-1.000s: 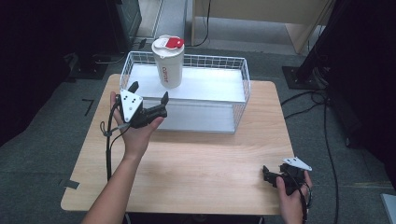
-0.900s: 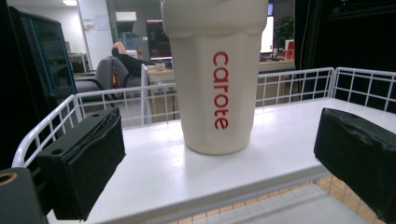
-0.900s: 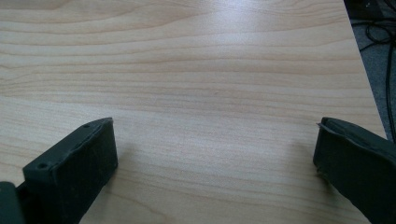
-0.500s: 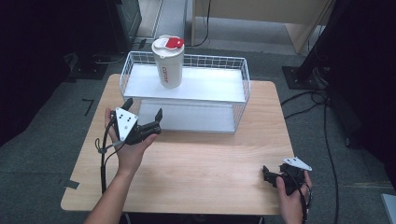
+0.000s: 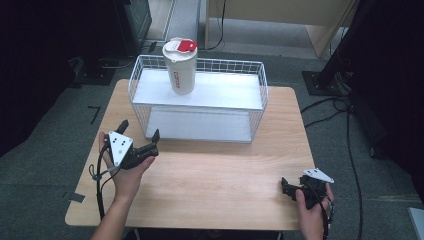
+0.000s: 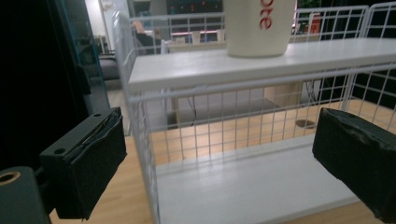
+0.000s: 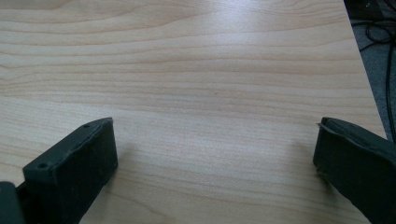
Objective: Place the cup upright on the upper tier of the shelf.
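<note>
Where the frame crops it, the cup [image 6: 259,27] loses its top.

Cup [image 5: 180,66] atop wire shelf [image 5: 200,95], table [image 5: 215,180]

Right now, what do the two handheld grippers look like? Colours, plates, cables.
Both are black two-jaw units with thick padded jaws. The left gripper carries a grey three-cornered plate with dark dots; the right gripper has one too. A black cable trails from each. Forearms are bare, without sleeves.
</note>
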A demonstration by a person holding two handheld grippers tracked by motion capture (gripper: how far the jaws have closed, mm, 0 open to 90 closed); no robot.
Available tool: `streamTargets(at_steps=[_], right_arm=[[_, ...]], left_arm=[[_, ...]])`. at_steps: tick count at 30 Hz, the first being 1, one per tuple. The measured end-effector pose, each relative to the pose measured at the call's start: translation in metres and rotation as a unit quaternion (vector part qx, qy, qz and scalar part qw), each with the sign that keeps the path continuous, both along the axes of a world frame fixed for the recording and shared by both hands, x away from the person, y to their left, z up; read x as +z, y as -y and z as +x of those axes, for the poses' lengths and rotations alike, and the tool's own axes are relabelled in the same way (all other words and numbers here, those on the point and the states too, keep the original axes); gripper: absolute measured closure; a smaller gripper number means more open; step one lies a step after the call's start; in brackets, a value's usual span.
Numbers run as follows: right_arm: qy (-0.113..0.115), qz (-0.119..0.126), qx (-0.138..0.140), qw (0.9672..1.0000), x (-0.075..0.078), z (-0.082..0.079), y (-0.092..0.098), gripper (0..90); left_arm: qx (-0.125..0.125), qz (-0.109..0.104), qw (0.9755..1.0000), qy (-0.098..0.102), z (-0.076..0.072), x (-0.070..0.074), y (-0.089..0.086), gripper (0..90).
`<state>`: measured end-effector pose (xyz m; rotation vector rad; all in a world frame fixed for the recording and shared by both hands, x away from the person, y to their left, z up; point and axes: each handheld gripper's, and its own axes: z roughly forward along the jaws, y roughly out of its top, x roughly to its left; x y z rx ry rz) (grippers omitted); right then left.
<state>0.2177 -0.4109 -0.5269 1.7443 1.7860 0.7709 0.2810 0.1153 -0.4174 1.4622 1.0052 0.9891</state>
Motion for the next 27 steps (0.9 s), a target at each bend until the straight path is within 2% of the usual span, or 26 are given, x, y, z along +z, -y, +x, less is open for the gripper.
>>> streamTargets(at_steps=[1, 3, 4, 5, 11, 19, 21, 23, 24, 25, 27], right_arm=[[0.000, 0.000, 0.000, 1.0000, 0.000, 0.000, 0.000, 0.0], [-0.001, 0.000, 0.000, 1.0000, 0.000, 0.000, 0.000, 0.0], [-0.001, 0.000, 0.000, 1.0000, 0.000, 0.000, 0.000, 0.0], [-0.001, -0.001, 0.000, 1.0000, 0.000, 0.000, 0.000, 0.0], [-0.001, 0.000, 0.000, 1.0000, 0.000, 0.000, 0.000, 0.0], [-0.001, 0.000, 0.000, 1.0000, 0.000, 0.000, 0.000, 0.0], [-0.001, 0.000, 0.000, 1.0000, 0.000, 0.000, 0.000, 0.0], [-0.001, 0.000, 0.000, 1.0000, 0.000, 0.000, 0.000, 0.0], [-0.001, 0.000, 0.000, 1.0000, 0.000, 0.000, 0.000, 0.0], [-0.001, 0.000, 0.000, 1.0000, 0.000, 0.000, 0.000, 0.0], [-0.001, 0.000, 0.000, 1.0000, 0.000, 0.000, 0.000, 0.0]], left_arm=[[0.000, 0.000, 1.0000, 0.000, 0.000, 0.000, 0.000, 3.1], [0.008, 0.007, 0.9999, -0.012, -0.003, -0.012, -0.009, 3.1], [0.008, 0.007, 0.9999, -0.012, -0.003, -0.012, -0.009, 3.1], [0.014, 0.010, 0.9996, -0.021, -0.006, -0.020, -0.015, 3.1], [0.022, 0.008, 0.9988, -0.042, -0.012, -0.035, -0.030, 3.1], [0.034, 0.011, 0.9965, -0.076, -0.026, -0.060, -0.052, 3.0], [0.032, 0.011, 0.9955, -0.089, -0.029, -0.063, -0.057, 3.0], [0.027, 0.002, 0.9938, -0.108, -0.032, -0.067, -0.064, 2.9], [0.027, 0.002, 0.9938, -0.108, -0.032, -0.067, -0.064, 2.9], [0.026, 0.007, 0.9917, -0.126, -0.035, -0.072, -0.070, 2.9], [0.030, 0.008, 0.9887, -0.147, -0.038, -0.079, -0.077, 2.9]])
